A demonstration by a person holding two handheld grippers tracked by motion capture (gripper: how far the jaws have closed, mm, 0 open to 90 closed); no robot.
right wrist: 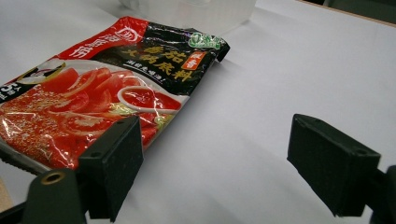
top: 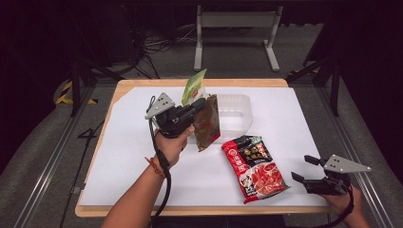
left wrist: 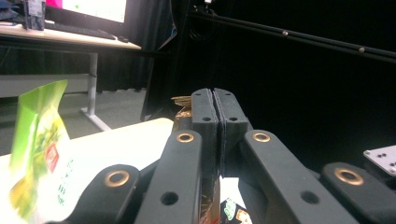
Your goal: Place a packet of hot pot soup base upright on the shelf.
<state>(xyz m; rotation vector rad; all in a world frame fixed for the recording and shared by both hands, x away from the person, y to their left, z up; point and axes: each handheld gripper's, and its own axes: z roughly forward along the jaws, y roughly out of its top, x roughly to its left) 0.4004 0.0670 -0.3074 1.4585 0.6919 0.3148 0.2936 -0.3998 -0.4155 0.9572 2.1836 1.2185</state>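
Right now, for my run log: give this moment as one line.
left gripper: shut on brown packet, lifted | right gripper: open, empty | red packet: flat on table

Your surface [top: 119,89] is a pale wooden board covered almost to its edges by a white sheet [top: 128,161]. It stands on grey carpet floor [top: 19,164], with a metal rail [top: 50,166] running along the floor on either side. Beyond the far edge you can see a white metal frame [top: 235,20] on two feet and a tangle of dark cables [top: 157,45] on the carpet. Yellow-and-black tape [top: 64,92] marks the floor at the far left. In the left gripper view, a desk [left wrist: 70,41] carries a lit monitor [left wrist: 93,7], and a black bar [left wrist: 303,38] crosses the dark background.
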